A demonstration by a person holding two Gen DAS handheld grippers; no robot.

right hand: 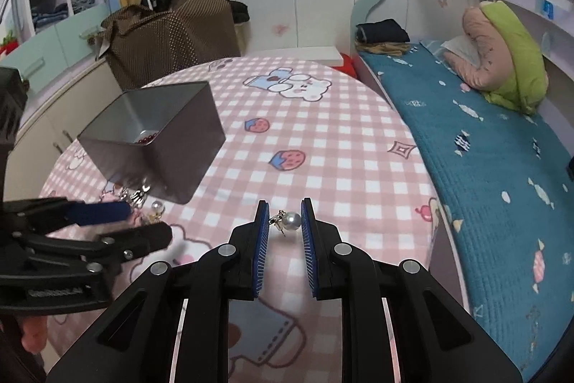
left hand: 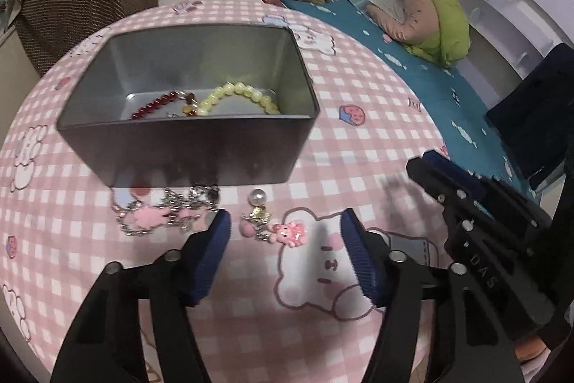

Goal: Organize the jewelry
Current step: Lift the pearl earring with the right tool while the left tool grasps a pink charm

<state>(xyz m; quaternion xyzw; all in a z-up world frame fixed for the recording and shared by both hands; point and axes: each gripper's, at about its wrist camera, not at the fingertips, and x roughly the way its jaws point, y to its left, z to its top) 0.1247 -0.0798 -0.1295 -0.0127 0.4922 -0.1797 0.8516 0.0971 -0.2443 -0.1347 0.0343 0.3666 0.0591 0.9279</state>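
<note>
A grey metal tin [left hand: 179, 153] stands on the pink checked tablecloth [left hand: 358, 131]. Inside it lie a yellow-green bead bracelet [left hand: 236, 96] and a dark red bead bracelet [left hand: 154, 104]. In front of the tin lie a silver chain with pink charms [left hand: 161, 214], a pearl earring with a gold piece [left hand: 257, 200] and a pink bear charm [left hand: 288, 232]. My left gripper [left hand: 286, 218] is open just over the table, with the bear charm between its fingers and untouched by the pads. My right gripper [right hand: 285, 207] is shut on a second pearl earring [right hand: 290, 221], to the right of the tin [right hand: 179, 139].
A bed with a blue cover [right hand: 484, 149] runs along the table's right edge, with a pink and green pillow [right hand: 502, 60] on it. A brown dotted bag [right hand: 172, 34] sits behind the table at the left. My right gripper [left hand: 430, 171] reaches in close beside the left one.
</note>
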